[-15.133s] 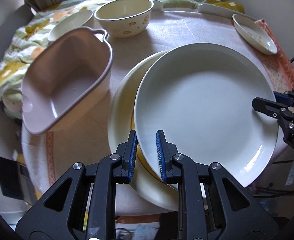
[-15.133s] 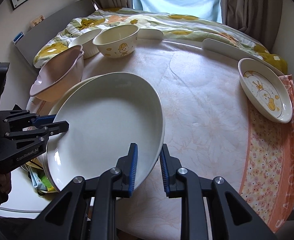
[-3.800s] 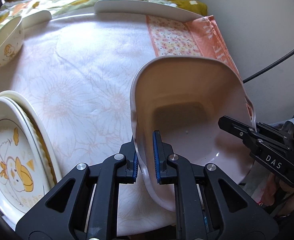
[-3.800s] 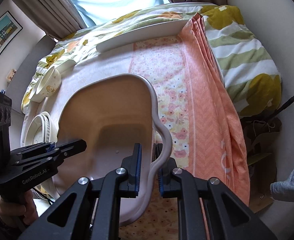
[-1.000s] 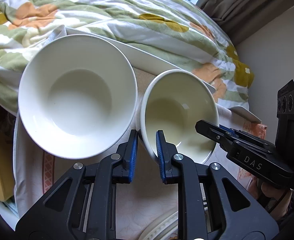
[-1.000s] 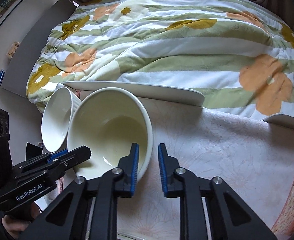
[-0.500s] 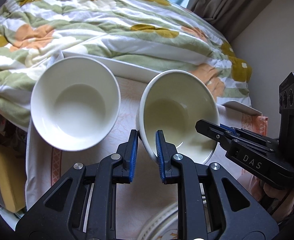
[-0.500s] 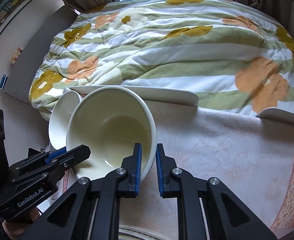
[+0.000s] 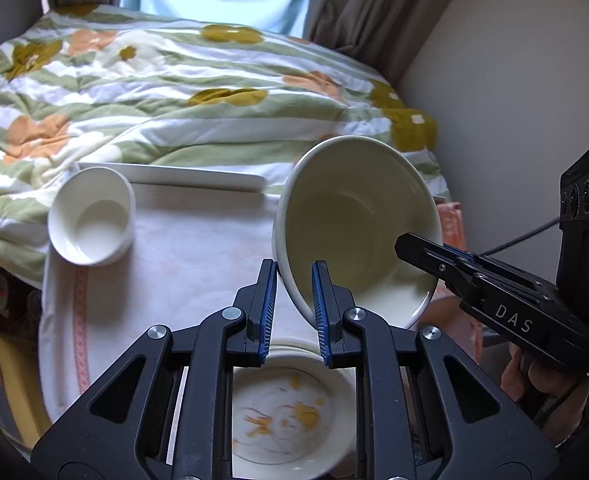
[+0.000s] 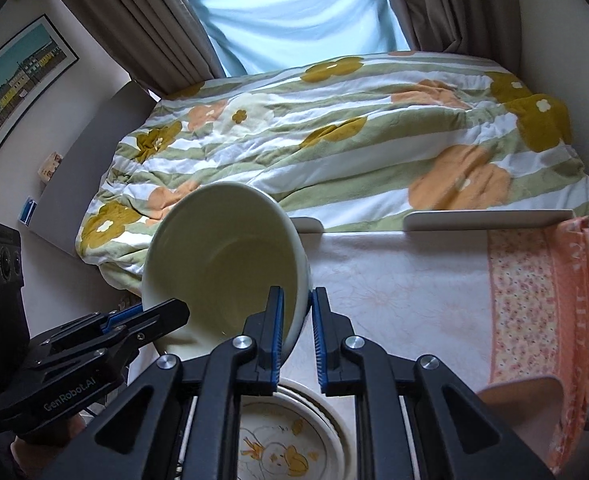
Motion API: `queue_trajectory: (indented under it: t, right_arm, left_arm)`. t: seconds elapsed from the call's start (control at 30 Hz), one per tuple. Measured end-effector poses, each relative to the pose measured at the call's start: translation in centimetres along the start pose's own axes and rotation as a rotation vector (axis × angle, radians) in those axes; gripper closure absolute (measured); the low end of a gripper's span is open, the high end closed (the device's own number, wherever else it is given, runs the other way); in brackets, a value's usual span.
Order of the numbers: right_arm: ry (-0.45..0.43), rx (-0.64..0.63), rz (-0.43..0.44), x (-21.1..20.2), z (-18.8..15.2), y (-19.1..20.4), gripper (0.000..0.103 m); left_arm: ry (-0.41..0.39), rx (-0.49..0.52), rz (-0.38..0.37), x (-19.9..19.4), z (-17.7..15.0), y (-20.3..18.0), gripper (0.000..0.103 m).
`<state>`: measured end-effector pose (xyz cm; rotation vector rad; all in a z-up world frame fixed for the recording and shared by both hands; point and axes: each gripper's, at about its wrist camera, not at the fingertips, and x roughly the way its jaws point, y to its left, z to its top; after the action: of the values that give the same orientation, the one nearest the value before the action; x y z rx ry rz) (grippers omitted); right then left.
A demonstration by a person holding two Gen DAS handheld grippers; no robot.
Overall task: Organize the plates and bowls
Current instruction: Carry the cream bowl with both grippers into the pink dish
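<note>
Left gripper [image 9: 292, 304] and right gripper [image 10: 297, 326] clamped on opposite rims of cream bowl [image 9: 358, 228], tilted, raised above duck-print plate stack [image 9: 290, 420]. Far left on tablecloth [image 9: 198, 232]: small white bowl [image 9: 92, 222].

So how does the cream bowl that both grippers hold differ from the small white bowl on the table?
The large cream ceramic bowl is lifted and tilted, clamped at its rim by the left hand-held gripper and the right hand-held gripper; the small white ceramic bowl sits untouched on the tablecloth. The cream bowl looks wider and yellower. Both are round and empty.
</note>
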<state>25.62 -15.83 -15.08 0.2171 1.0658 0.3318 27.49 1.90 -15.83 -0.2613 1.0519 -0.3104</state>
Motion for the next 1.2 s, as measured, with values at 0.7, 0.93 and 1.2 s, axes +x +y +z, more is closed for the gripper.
queue_trajectory:
  t: [0.7, 0.93, 1.2]
  right_arm:
    - [0.042, 0.15, -0.128, -10.1, -12.2, -17.7, 0.09]
    - [0.102, 0.208, -0.113, -7.2, -14.2, -20.6, 0.09]
    - [0.132, 0.18, -0.129, -4.8, -14.6, -21.1, 0.09]
  left_arm:
    - [0.21, 0.098, -0.06, 8.4, -12.5, -19.2, 0.087]
    - [0.28, 0.163, 0.028, 12.1, -14.2, -19.2, 0.087]
    - [0.296, 0.25, 0.112, 14.3, -14.0, -19.4, 0.087]
